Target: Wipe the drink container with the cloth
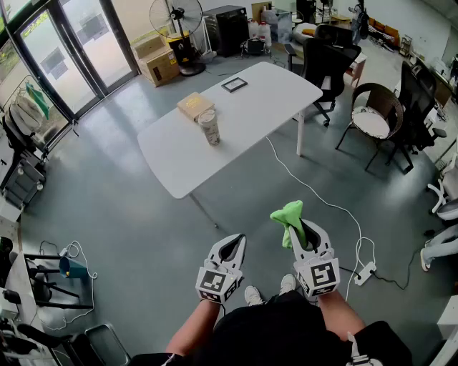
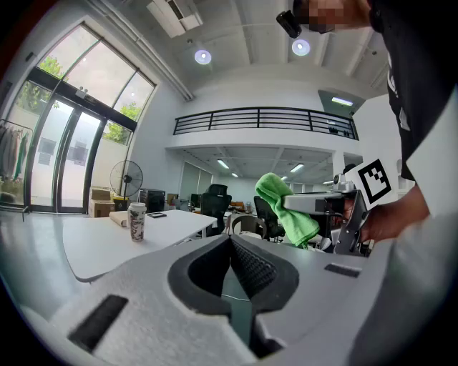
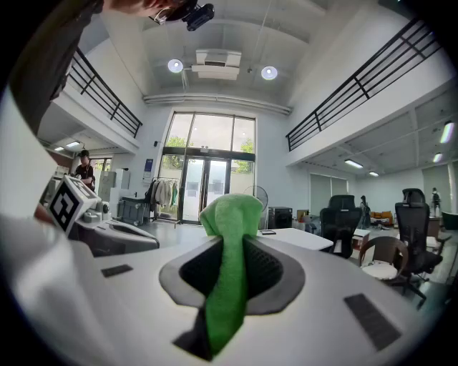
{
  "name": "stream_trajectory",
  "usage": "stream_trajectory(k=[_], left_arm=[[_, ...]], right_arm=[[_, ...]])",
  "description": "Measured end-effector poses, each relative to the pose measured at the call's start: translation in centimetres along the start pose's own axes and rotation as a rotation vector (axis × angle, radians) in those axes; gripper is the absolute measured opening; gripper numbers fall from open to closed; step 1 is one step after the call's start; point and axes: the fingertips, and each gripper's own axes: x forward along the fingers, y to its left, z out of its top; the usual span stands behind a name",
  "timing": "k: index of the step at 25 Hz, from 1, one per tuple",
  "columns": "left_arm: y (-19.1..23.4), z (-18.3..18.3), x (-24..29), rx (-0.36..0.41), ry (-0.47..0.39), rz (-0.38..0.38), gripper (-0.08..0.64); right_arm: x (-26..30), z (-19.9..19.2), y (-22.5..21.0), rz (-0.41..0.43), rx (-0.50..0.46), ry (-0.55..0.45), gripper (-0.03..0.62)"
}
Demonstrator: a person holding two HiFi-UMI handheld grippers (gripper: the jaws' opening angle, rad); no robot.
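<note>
The drink container [image 1: 209, 126], a tall patterned cup, stands upright on the white table [image 1: 172, 157], far ahead of both grippers; it also shows in the left gripper view as the cup [image 2: 137, 221]. My right gripper [image 1: 300, 230] is shut on a green cloth [image 1: 289, 218], whose bunched end sticks up out of the jaws. That green cloth [image 3: 227, 271] fills the gap between the jaws in the right gripper view. My left gripper [image 1: 232, 246] is shut with nothing in it. Both are held low, close to the person's body.
A tan box [image 1: 195, 106] lies just behind the cup and a dark tablet [image 1: 234, 84] sits further back. A white cable [image 1: 315, 194] runs over the floor to a power strip [image 1: 365, 273]. Office chairs [image 1: 329, 61] stand right of the table; a fan [image 1: 177, 21] stands behind.
</note>
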Motion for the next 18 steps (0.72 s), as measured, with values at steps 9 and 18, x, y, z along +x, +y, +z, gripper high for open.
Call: stream_trajectory(k=[9, 18], left_arm=[[-0.8, -0.2, -2.0, 0.016, 0.007, -0.02, 0.008], [-0.3, -0.6, -2.9, 0.024, 0.008, -0.02, 0.008]], right_arm=[[-1.4, 0.3, 1.6, -0.017, -0.014, -0.014, 0.08], [-1.5, 0.8, 1.9, -0.034, 0.002, -0.047, 0.091]])
